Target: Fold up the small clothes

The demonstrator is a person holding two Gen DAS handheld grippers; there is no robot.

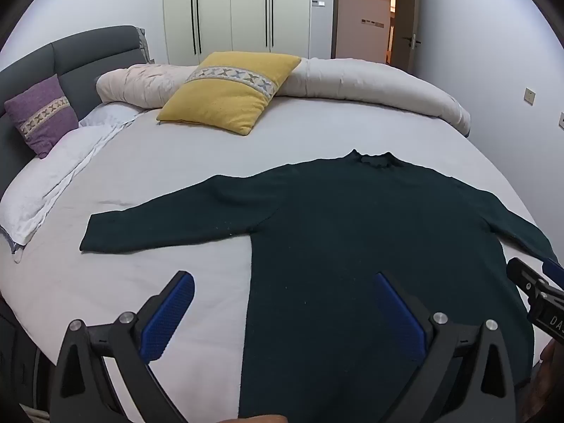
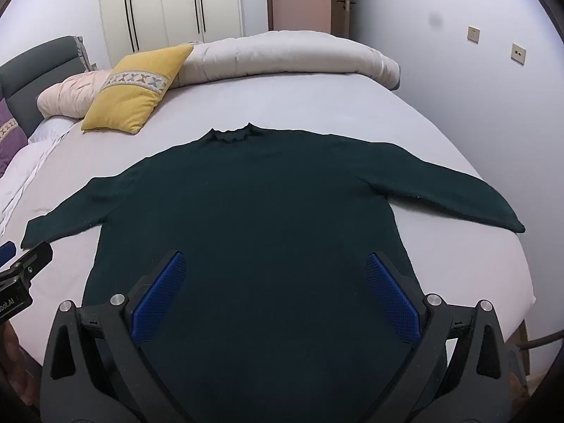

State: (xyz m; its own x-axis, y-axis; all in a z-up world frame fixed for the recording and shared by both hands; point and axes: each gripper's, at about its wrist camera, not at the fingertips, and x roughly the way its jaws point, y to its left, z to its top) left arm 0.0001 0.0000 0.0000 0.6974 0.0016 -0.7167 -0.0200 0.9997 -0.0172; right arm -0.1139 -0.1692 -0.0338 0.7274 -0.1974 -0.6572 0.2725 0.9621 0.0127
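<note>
A dark green long-sleeved sweater (image 1: 352, 232) (image 2: 261, 204) lies flat on the white bed sheet (image 1: 169, 162) (image 2: 317, 105), collar away from me, both sleeves spread out sideways. My left gripper (image 1: 283, 283) hovers above the sweater's lower left edge, open, its left finger over bare sheet and its right one over the cloth. My right gripper (image 2: 275, 264) hangs open above the lower middle of the sweater's body. Nothing sits between either pair of blue pads (image 1: 169, 317) (image 2: 393, 299). Each gripper shows at the side edge of the other's view.
A yellow cushion (image 1: 229, 91) (image 2: 135, 88) and a rolled beige duvet (image 1: 370, 84) (image 2: 282, 53) lie beyond the collar. A purple cushion (image 1: 42, 114) leans on the grey headboard (image 1: 88, 56), with a white pillow (image 1: 53, 183) beside it. The bed's right edge (image 2: 511, 246) is close to the right sleeve.
</note>
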